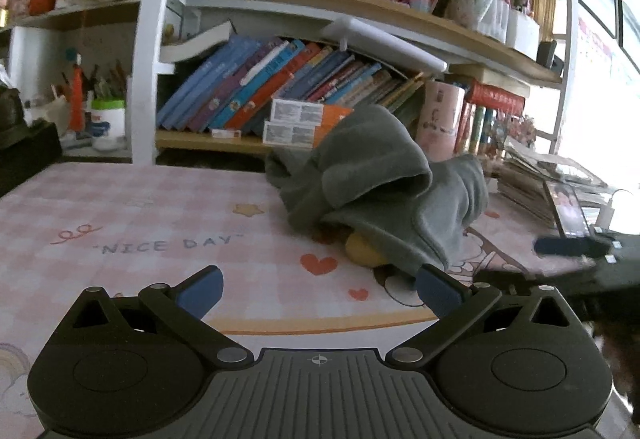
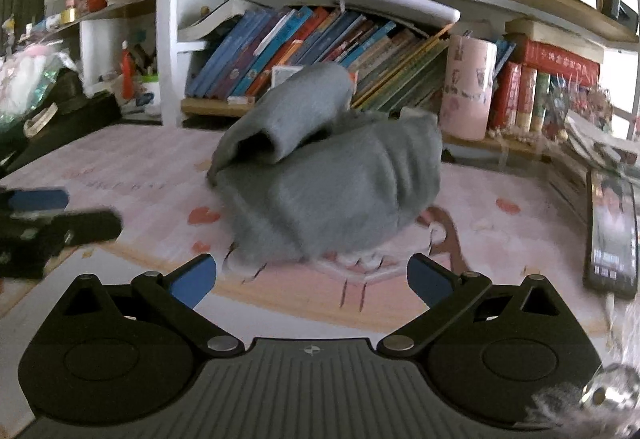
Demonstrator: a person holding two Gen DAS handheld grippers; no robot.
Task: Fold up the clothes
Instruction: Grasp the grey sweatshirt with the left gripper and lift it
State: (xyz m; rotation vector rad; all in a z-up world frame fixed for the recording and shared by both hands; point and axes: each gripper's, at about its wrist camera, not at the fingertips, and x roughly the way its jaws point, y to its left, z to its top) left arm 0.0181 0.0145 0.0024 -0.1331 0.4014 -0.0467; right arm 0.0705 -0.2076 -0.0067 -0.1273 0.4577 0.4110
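A grey fleece garment (image 1: 380,191) lies crumpled in a heap on the pink checked tablecloth (image 1: 140,215), with a yellow patch showing under its front edge. It also shows in the right wrist view (image 2: 332,183), blurred. My left gripper (image 1: 320,291) is open and empty, just short of the heap's front left. My right gripper (image 2: 312,279) is open and empty, just in front of the heap. The right gripper appears at the right edge of the left wrist view (image 1: 576,251); the left gripper appears at the left edge of the right wrist view (image 2: 36,207).
A white bookshelf (image 1: 280,79) packed with leaning books stands right behind the table. A pink cylinder (image 2: 468,87) stands behind the garment. A phone (image 2: 612,231) and a stack of papers (image 1: 536,179) lie on the right. Dark bags (image 2: 60,119) sit at the left.
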